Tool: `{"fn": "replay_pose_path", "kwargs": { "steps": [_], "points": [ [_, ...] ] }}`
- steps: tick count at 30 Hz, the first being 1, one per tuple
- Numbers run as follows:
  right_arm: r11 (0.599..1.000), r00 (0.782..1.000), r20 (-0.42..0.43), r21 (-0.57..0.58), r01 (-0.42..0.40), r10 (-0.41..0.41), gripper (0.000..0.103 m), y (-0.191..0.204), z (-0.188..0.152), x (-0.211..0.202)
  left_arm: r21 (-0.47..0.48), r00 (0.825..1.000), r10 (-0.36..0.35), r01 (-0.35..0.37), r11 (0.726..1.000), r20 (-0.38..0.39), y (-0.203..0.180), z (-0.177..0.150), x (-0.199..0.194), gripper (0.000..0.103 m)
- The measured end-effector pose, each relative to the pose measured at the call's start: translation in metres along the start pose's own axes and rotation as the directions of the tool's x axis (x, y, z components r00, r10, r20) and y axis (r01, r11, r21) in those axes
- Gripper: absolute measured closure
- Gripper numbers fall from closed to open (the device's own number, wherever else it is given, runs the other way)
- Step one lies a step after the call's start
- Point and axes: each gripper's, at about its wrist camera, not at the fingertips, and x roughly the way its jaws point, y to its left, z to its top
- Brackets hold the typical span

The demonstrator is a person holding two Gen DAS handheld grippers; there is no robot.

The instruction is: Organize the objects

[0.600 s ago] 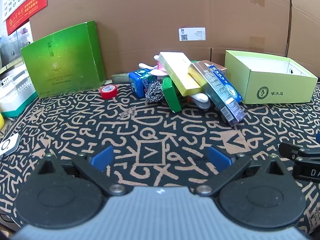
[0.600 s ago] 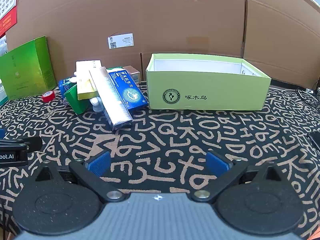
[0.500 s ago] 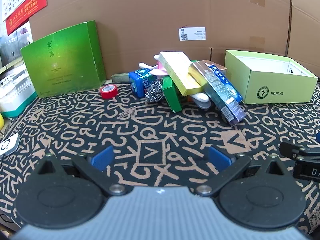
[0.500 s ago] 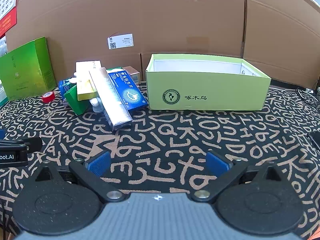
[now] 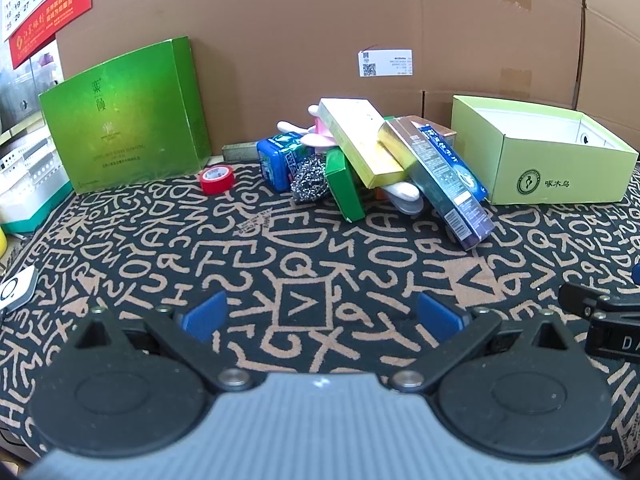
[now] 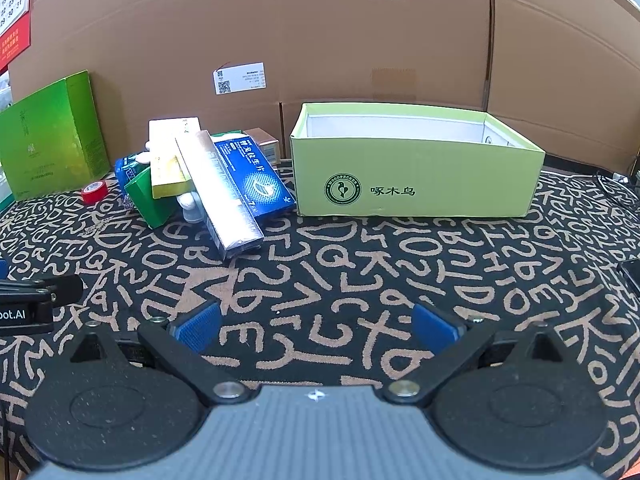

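Now, claws: your left claw (image 5: 320,316) and right claw (image 6: 316,322) both spread, empty.
Risk: tugging one box could topple your leaning pile (image 5: 376,164).

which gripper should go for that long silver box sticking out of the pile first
Probably right. The long silver box lies close ahead of the open right gripper, beside the light green box. The left gripper sees it off to one side.

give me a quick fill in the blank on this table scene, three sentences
1. The open light green cardboard box is ____ inside.
2. The small red roll of tape lies in front of the tall ____ box.
3. Both the left gripper and right gripper hold ____.

Missing words: empty; dark green; nothing
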Motion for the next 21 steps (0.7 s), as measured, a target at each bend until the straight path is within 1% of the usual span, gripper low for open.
{"fn": "replay_pose_path", "kwargs": {
  "steps": [21],
  "points": [
    [1.000,1.000,-0.017,0.005,-0.005,0.005,0.000,-0.0010,0.0002,0.0080,0.000,1.000,-0.001,0.001,1.000,-0.013,-0.0004,0.0003,0.0039,0.000]
  ]
}}
